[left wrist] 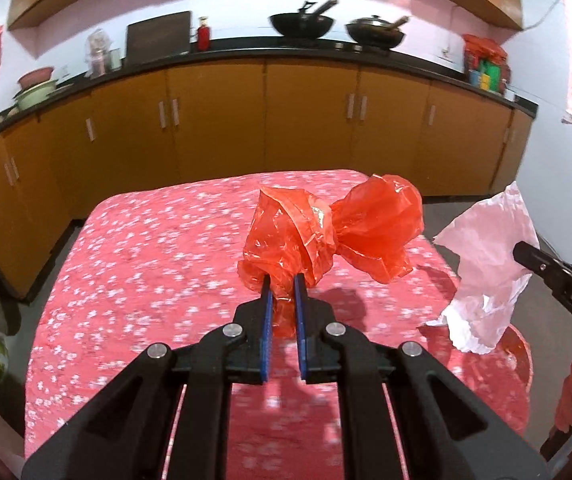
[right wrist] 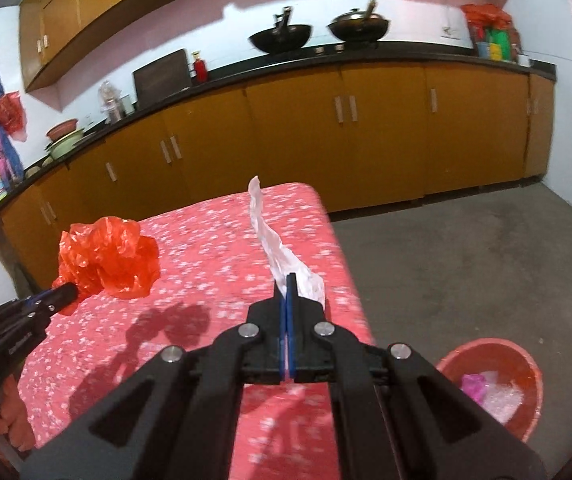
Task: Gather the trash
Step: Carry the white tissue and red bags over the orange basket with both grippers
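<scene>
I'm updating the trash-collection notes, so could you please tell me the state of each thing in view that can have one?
left tongs: shut on the red plastic bag.
red plastic bag: crumpled, held up off the table.
right tongs: shut on the white paper.
white paper: crumpled, held up in the air.
red tub: on the floor beside the table, some trash already inside.
table: covered with a pink flowered cloth.

Walls: pale pink wall (left wrist: pixel 246 4) above the black counter (left wrist: pixel 246 53)
Cabinets: orange-brown base cabinets (left wrist: pixel 214 120) below the counter; matching wall cabinets (right wrist: pixel 98 8) above it
Counter items: two dark woks (left wrist: pixel 301 24) on the counter; a red bottle (left wrist: pixel 204 34) left of them
Floor: grey concrete floor (right wrist: pixel 465 264) in front of the base cabinets
Light: bright patch on the wall above the woks
</scene>
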